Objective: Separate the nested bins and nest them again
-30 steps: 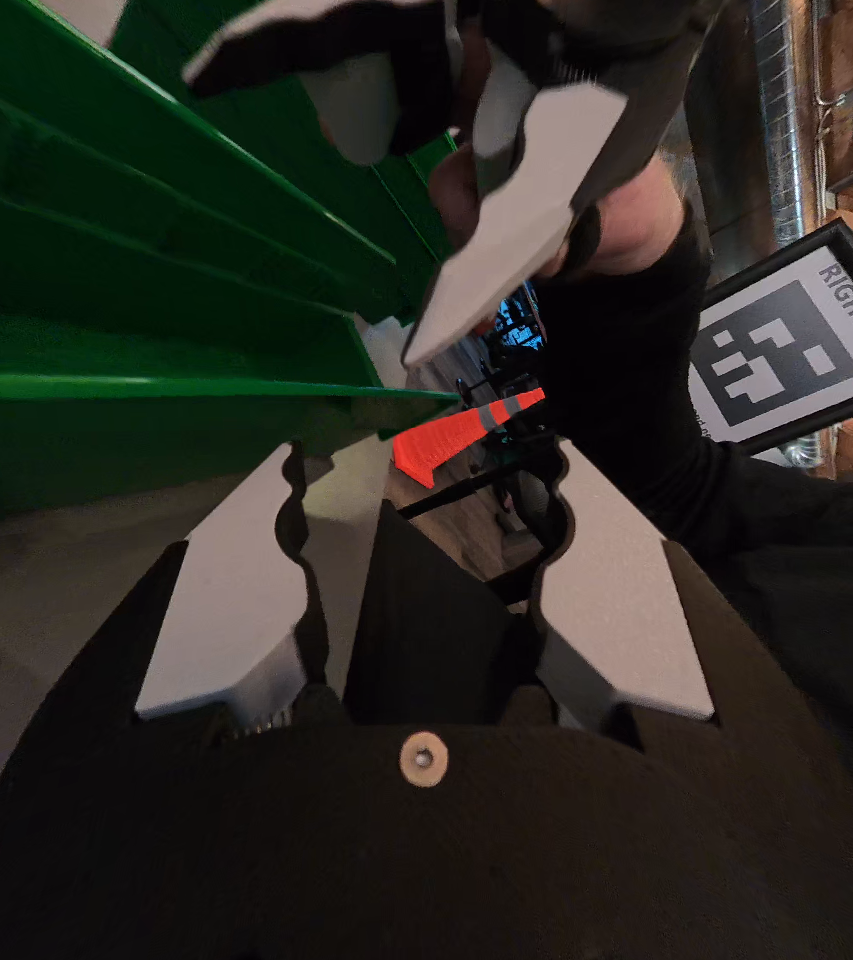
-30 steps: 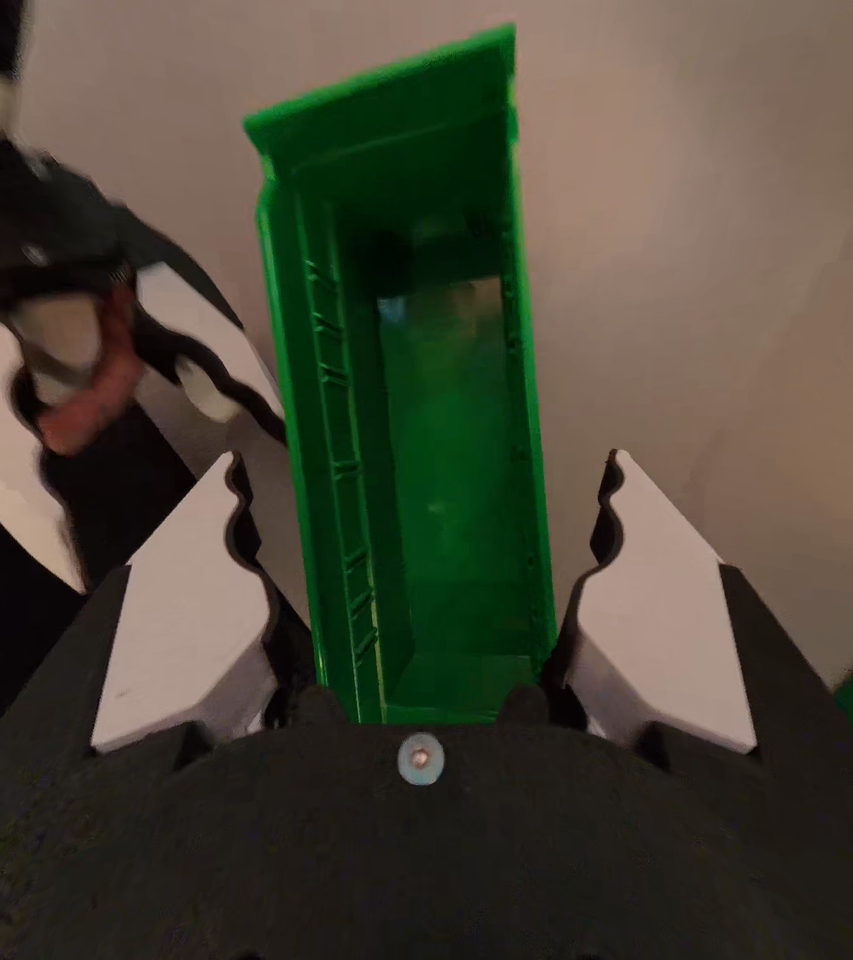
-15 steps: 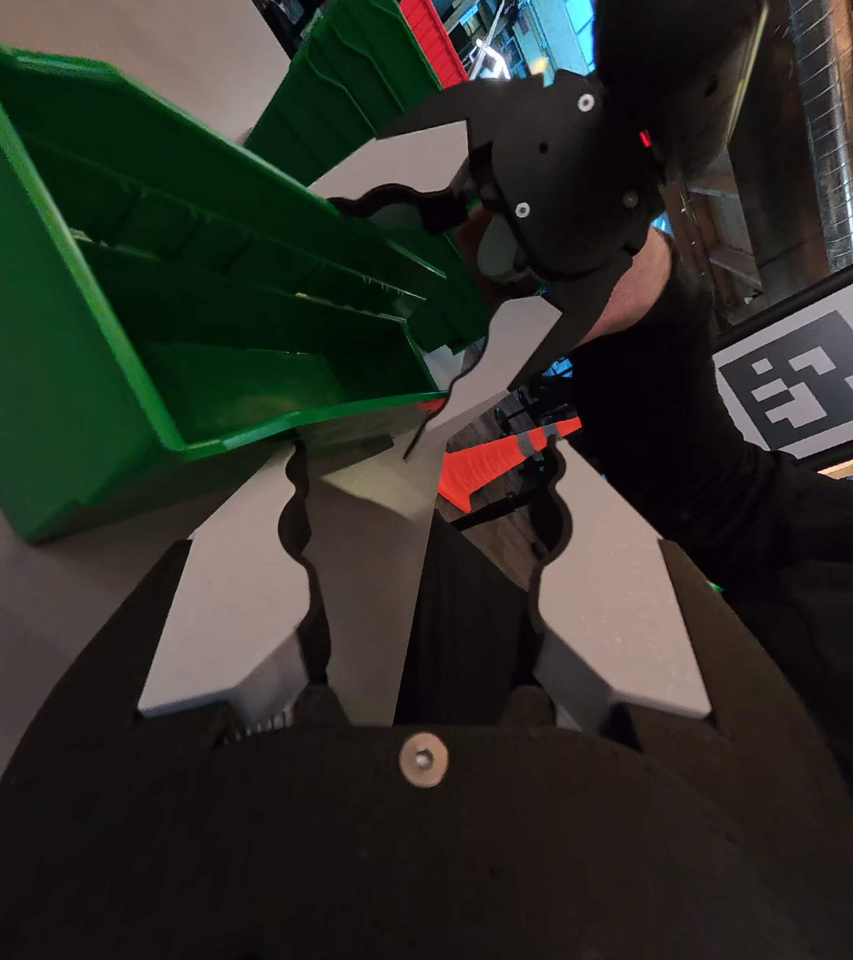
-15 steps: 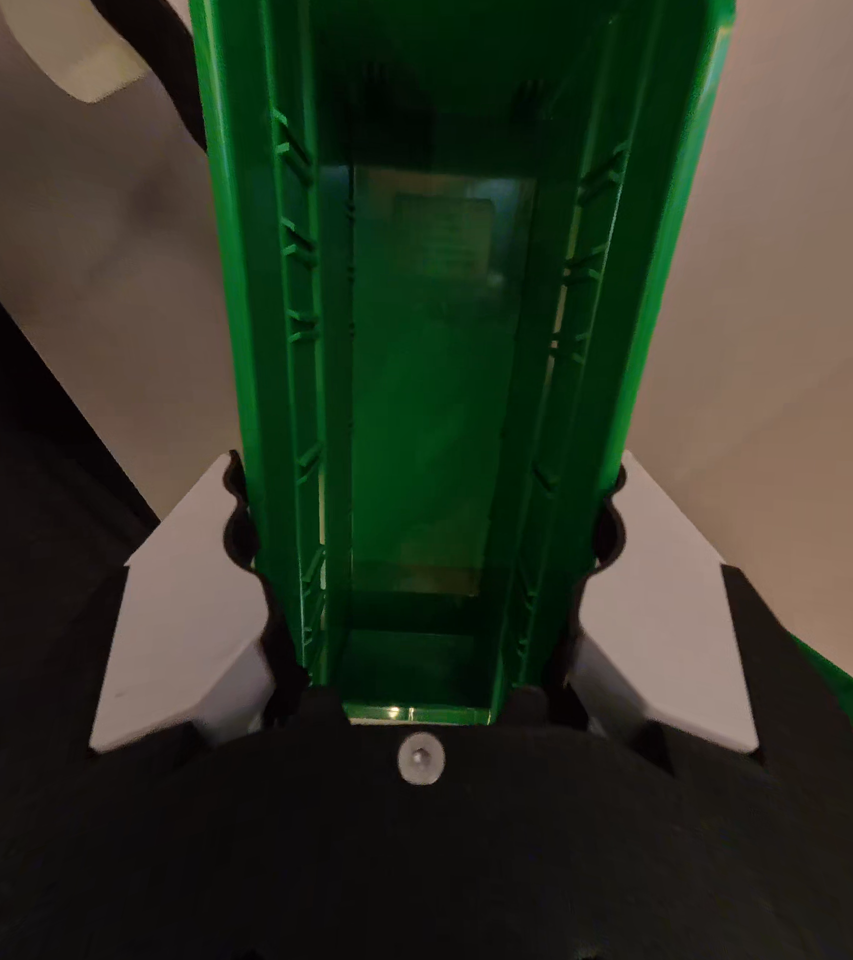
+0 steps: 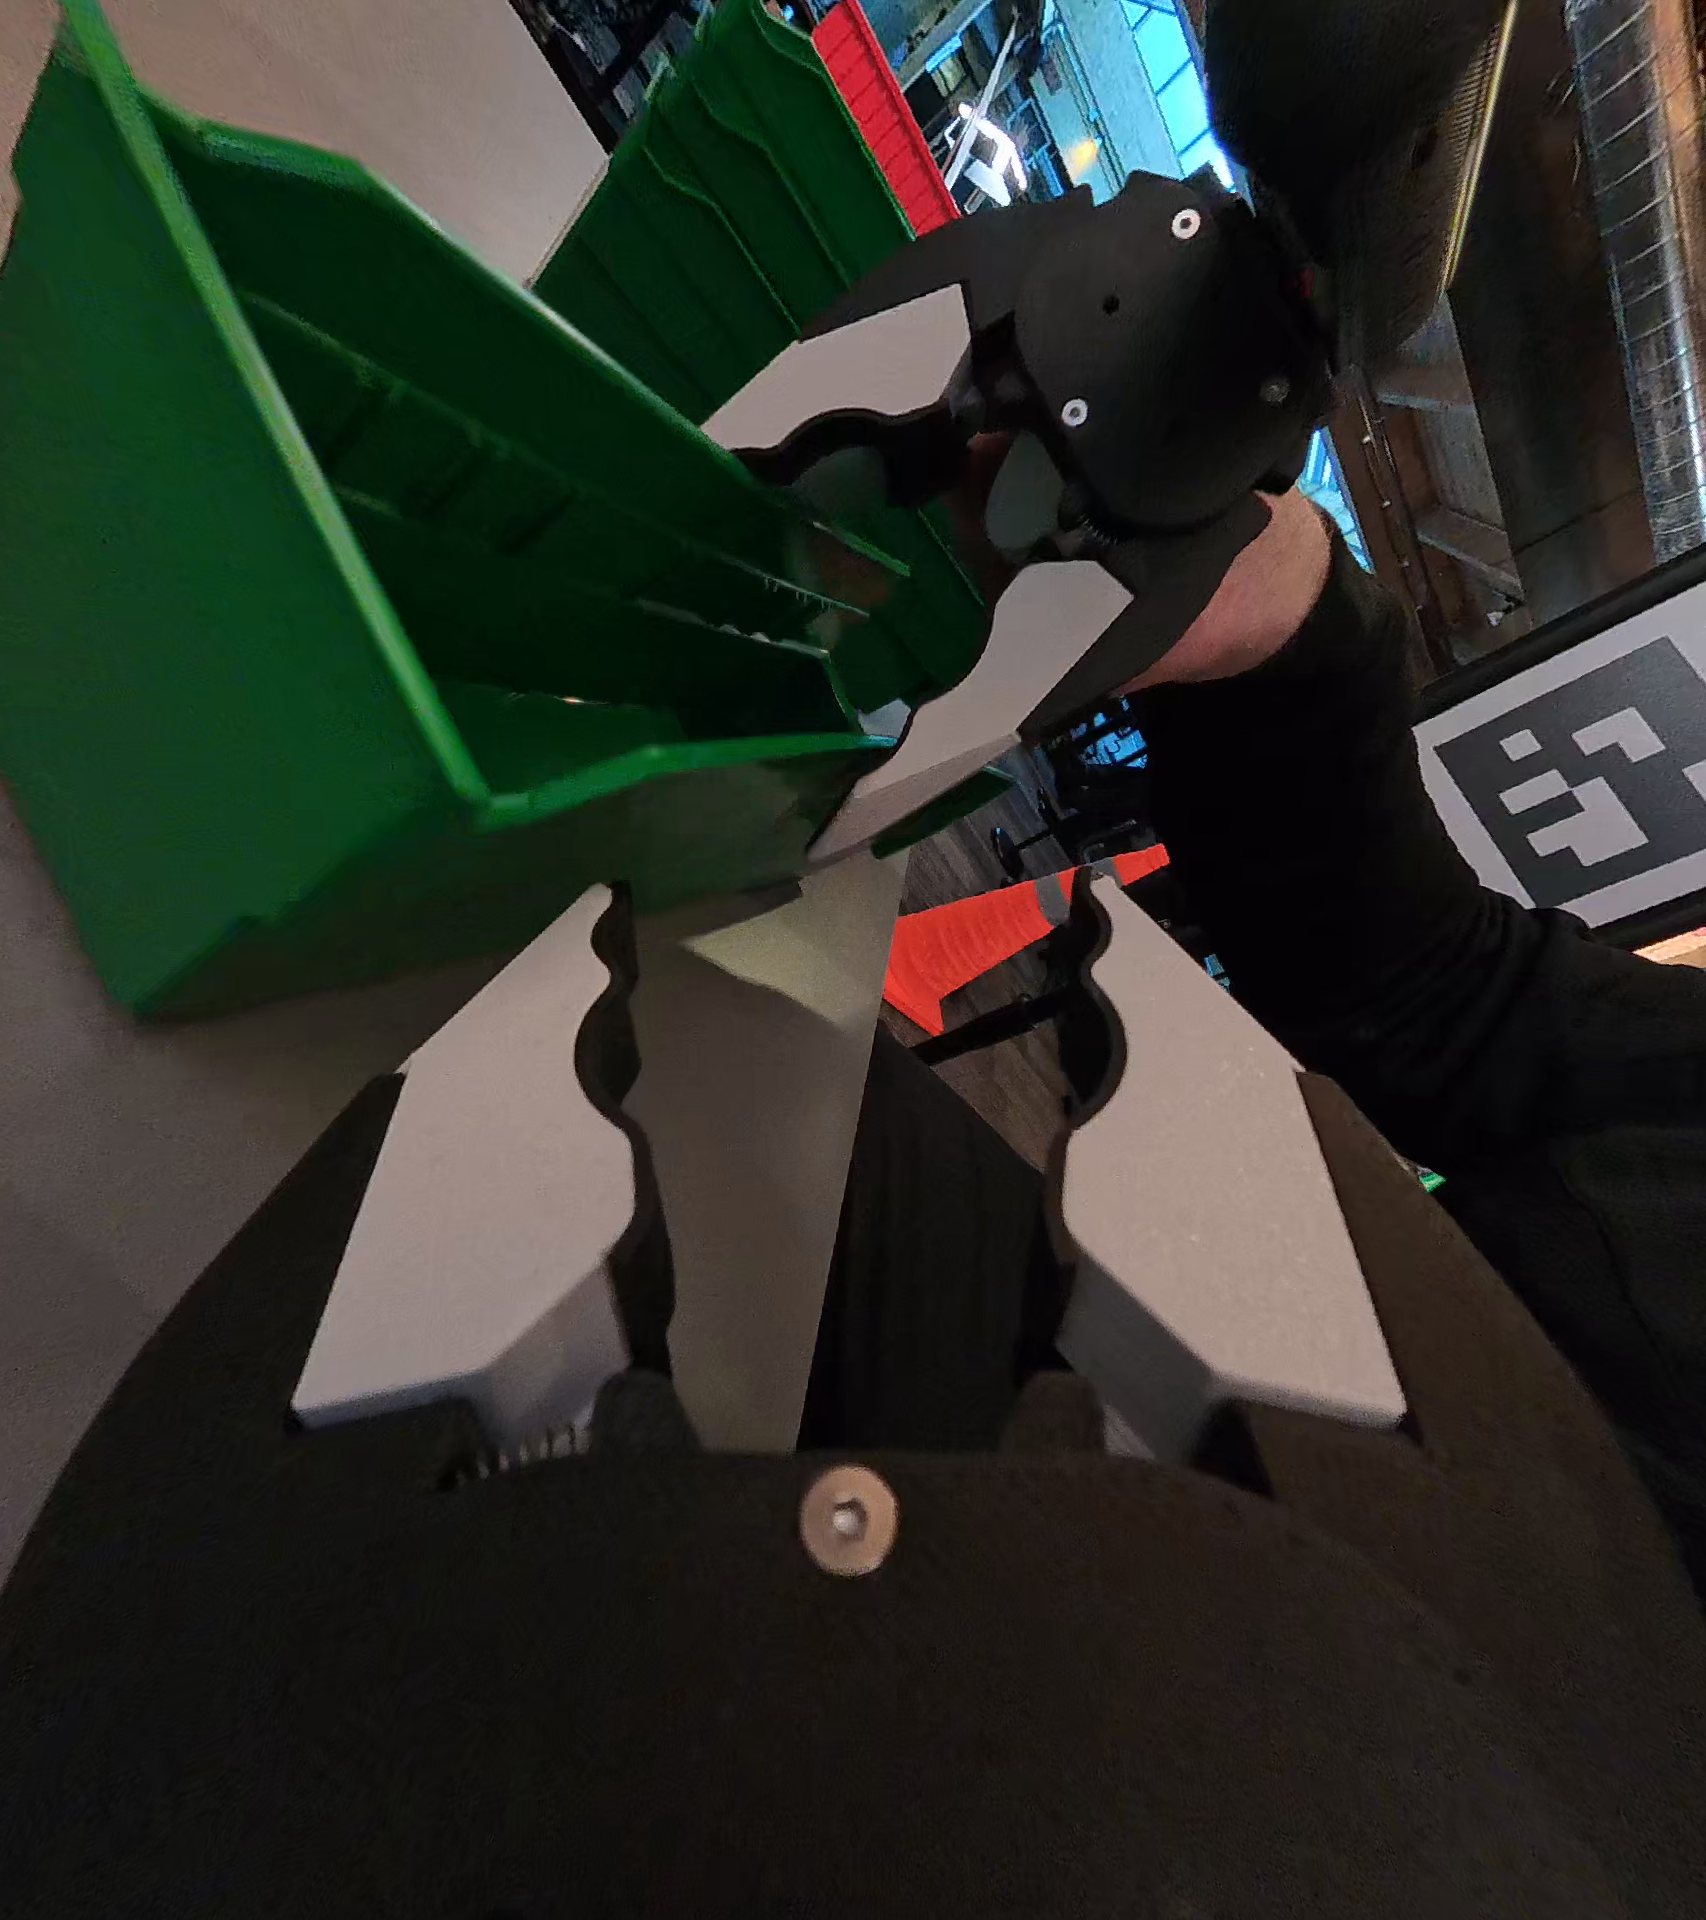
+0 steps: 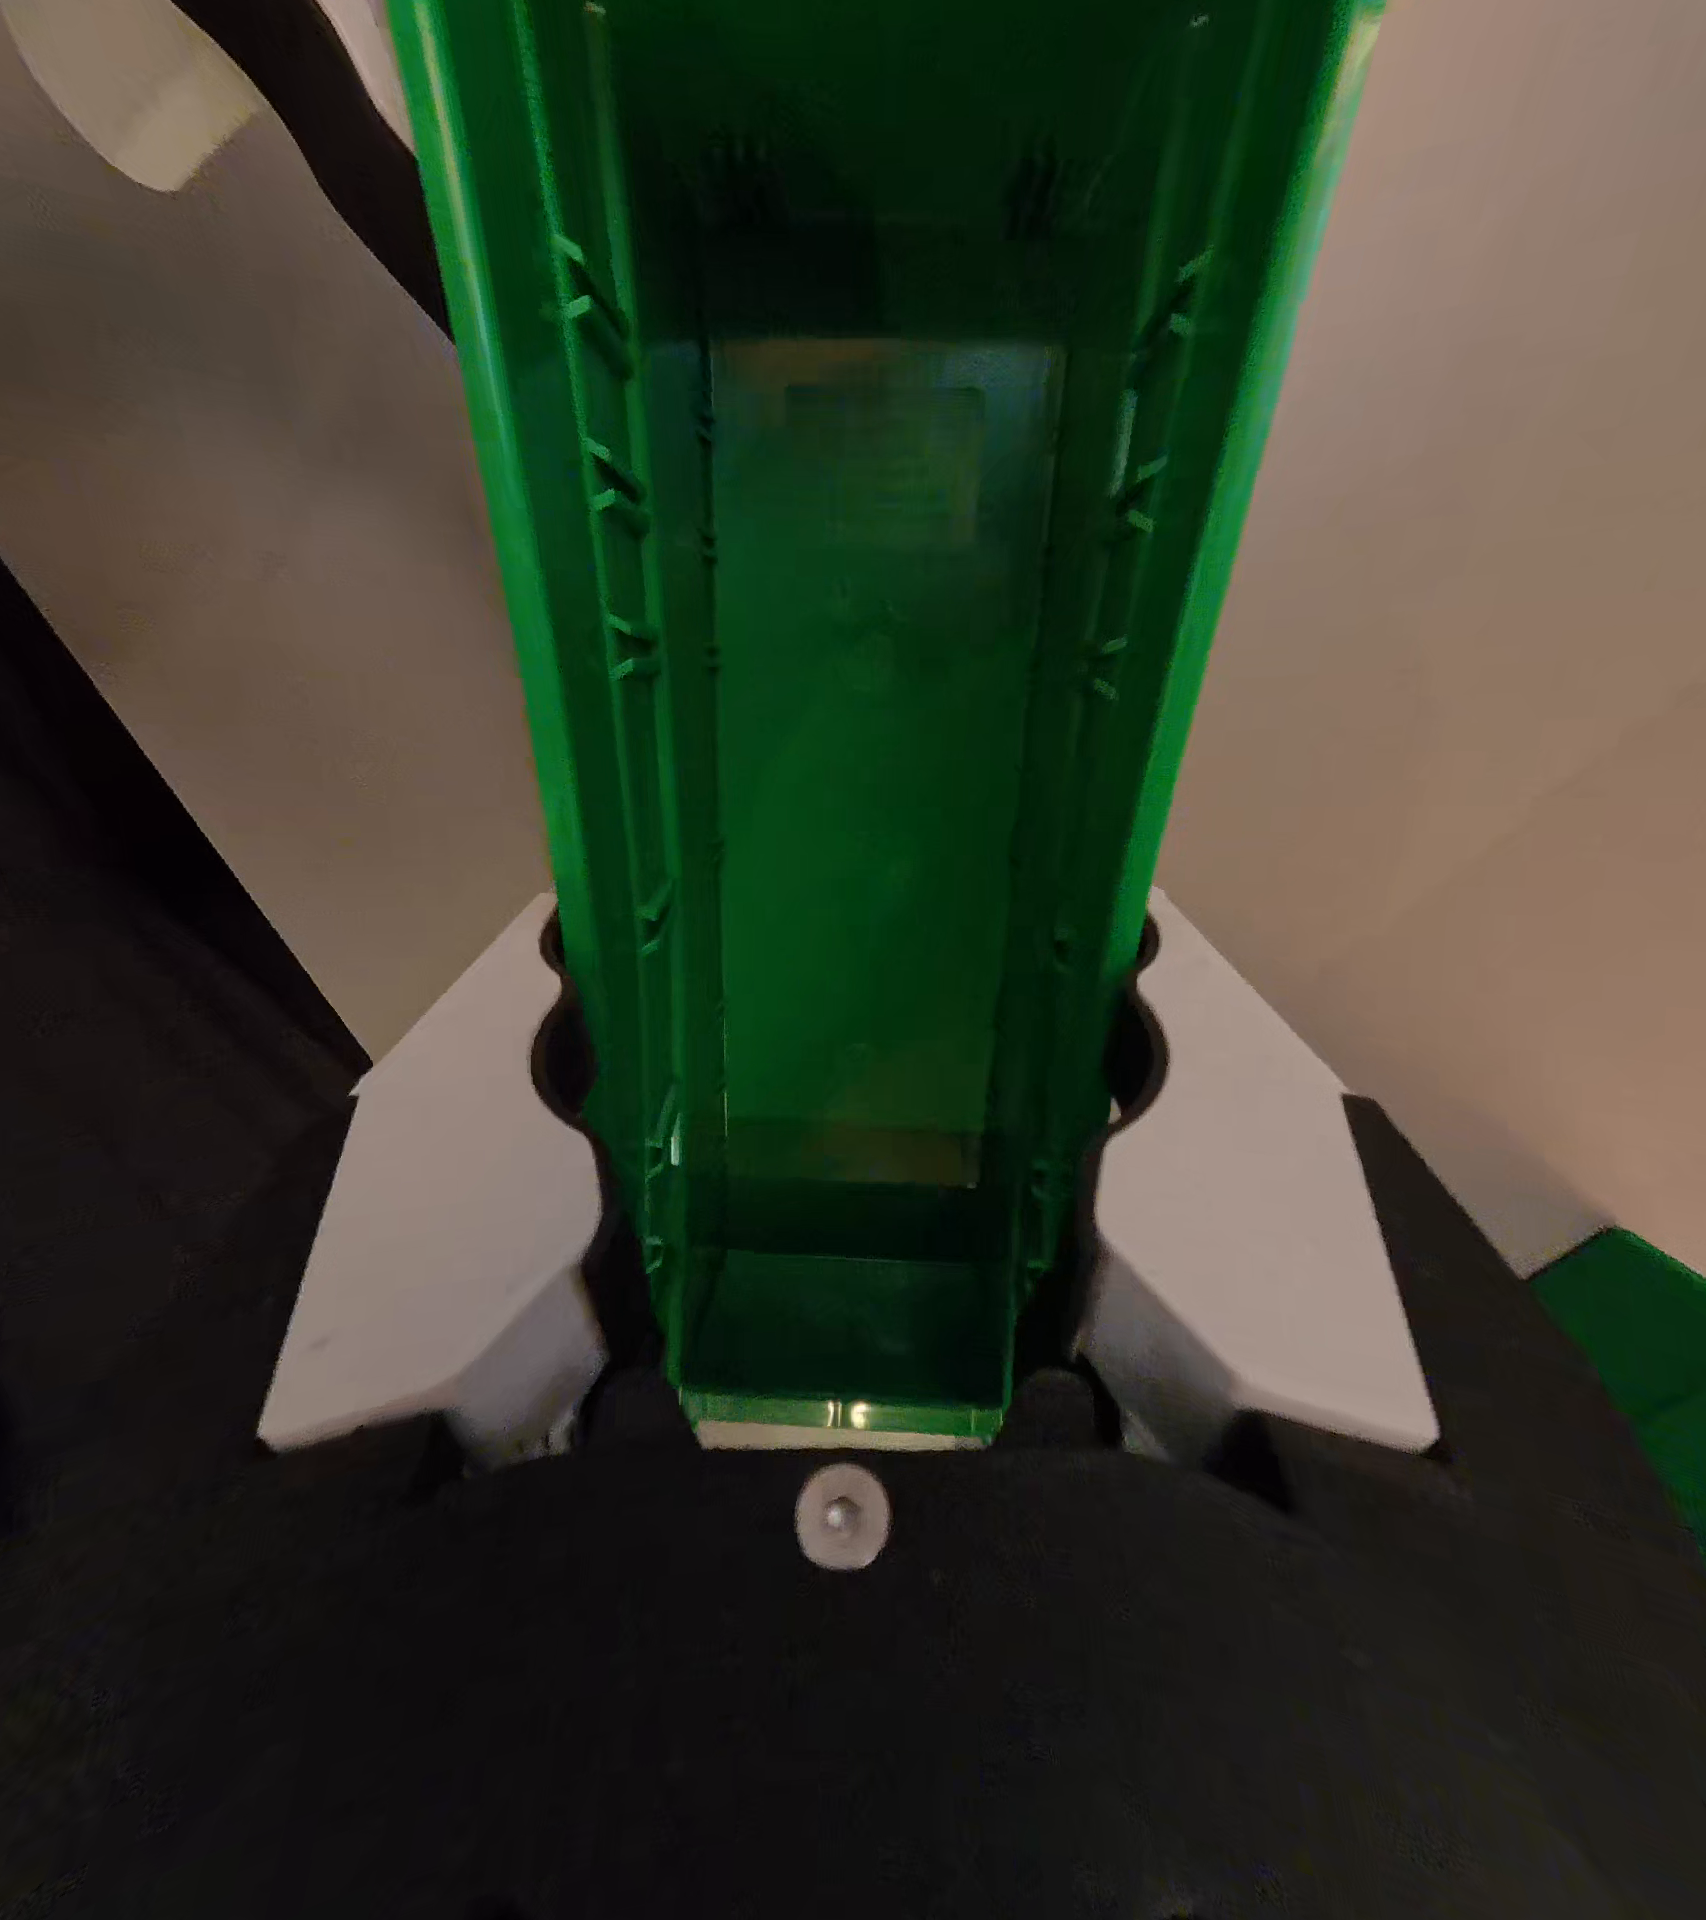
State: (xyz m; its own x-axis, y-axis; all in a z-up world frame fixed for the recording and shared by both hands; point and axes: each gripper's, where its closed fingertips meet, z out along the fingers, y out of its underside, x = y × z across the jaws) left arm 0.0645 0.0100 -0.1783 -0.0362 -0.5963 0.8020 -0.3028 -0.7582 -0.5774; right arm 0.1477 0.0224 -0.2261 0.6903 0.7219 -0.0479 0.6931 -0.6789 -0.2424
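Note:
A long narrow green bin (image 5: 205, 644) lies on the pale table (image 5: 49, 1195), open side up, with ribbed inner walls. My right gripper (image 6: 849, 925) is shut on the two long side walls at the bin's (image 6: 859, 727) near end. It also shows in the left wrist view (image 5: 787, 634), clamped on that end. My left gripper (image 5: 849, 904) is open and empty. It sits just below and beside the bin's near corner, over the table edge, and touches nothing.
A stack of further green bins (image 5: 724, 208) and a red bin (image 5: 870, 114) stand behind. Part of another green bin (image 6: 1680, 1382) shows at the lower right. A framed marker board (image 5: 1607, 758), an orange cone (image 5: 984, 925) and a person's black sleeve (image 5: 1348, 883) are off the table.
My right gripper moved onto the bin's near end and closed on its side walls. My left gripper backed away from the bin, still open.

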